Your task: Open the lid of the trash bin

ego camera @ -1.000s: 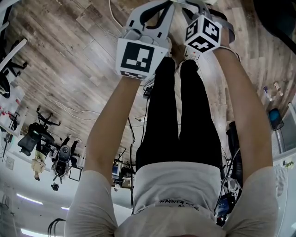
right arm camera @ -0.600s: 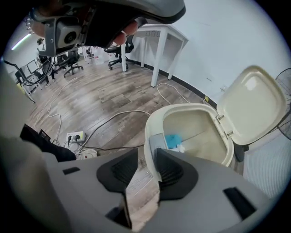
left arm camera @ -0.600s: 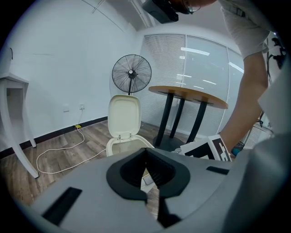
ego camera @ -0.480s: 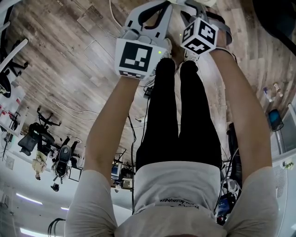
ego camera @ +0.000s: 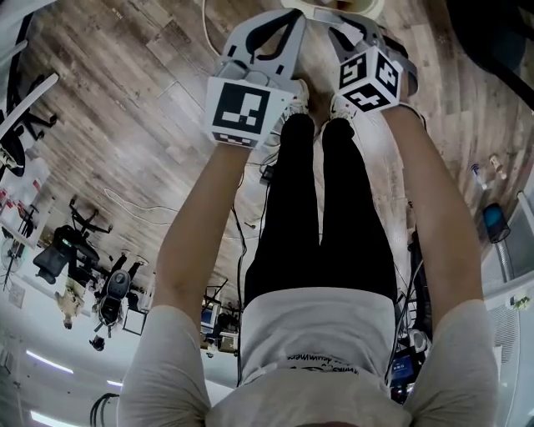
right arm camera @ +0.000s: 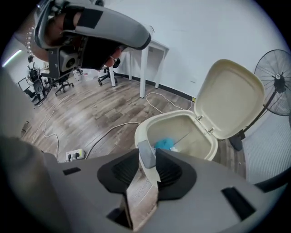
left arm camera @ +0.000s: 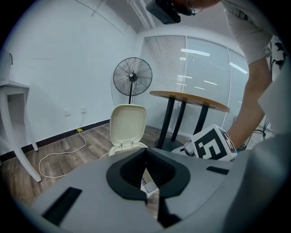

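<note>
The cream trash bin (right arm camera: 141,129) stands on the wood floor with its lid (right arm camera: 232,98) swung up and upright behind it; something blue (right arm camera: 164,144) lies inside. My right gripper (right arm camera: 148,150) hovers over the bin's front rim. Its jaws are apart and closing, and the grey tab (right arm camera: 147,157) on that rim shows in the gap, untouched by the pads. My left gripper (left arm camera: 145,151) points at the raised lid (left arm camera: 128,125) with its tips together and nothing between them. In the head view both marker cubes (ego camera: 242,113) (ego camera: 371,79) sit just short of the bin's rim (ego camera: 334,7).
A standing fan (left arm camera: 132,77) and a round wooden table (left arm camera: 188,99) stand behind the bin. A white desk (right arm camera: 150,50) is at the wall, with office chairs (right arm camera: 59,82) further off. A white cable (left arm camera: 59,157) and a power strip (right arm camera: 75,155) lie on the floor.
Both grippers have lifted a little. The right marker cube has rolled, and the bin's rim has come into sight at the top edge of the head view.
</note>
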A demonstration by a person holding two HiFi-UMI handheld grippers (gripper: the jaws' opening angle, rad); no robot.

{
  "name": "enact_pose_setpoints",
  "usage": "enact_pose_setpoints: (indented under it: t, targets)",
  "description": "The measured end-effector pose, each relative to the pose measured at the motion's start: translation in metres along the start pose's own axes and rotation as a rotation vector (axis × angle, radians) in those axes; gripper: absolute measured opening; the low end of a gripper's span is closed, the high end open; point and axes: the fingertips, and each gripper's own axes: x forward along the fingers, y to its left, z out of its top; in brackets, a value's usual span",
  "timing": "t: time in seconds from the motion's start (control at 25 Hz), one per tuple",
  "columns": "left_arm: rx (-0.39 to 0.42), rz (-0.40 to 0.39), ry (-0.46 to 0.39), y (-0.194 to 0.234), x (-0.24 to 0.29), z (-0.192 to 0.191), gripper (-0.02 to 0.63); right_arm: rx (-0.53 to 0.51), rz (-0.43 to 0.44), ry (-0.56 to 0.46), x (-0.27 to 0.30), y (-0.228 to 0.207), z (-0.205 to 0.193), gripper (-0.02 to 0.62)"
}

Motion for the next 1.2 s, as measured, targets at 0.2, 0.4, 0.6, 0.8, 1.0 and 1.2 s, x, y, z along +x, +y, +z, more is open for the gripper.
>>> enact_pose_setpoints:
  t: [0.2,0.4,0.6,0.8,1.0,1.2]
  targets:
    - [-0.001,0.009,-0.021,-0.001,-0.003,0.029,0.015,0.072,-0.030,-0.056,-0.034,-0.023,0.013,0.110]
    - [0.003,0.021,-0.051,-0.004,-0.014,0.059,0.015,0.133,-0.066,-0.115,-0.072,-0.042,0.029,0.098]
    - [-0.026,0.031,-0.078,-0.010,-0.029,0.089,0.015,0.170,-0.095,-0.172,-0.114,-0.057,0.046,0.083]
    - [-0.046,0.034,-0.097,-0.011,-0.043,0.120,0.015,0.197,-0.109,-0.217,-0.154,-0.074,0.066,0.072]
    - [-0.060,0.052,-0.101,-0.011,-0.062,0.145,0.015,0.253,-0.127,-0.289,-0.195,-0.087,0.088,0.061]
    - [-0.052,0.051,-0.116,-0.016,-0.086,0.172,0.015,0.279,-0.150,-0.345,-0.239,-0.096,0.112,0.048]
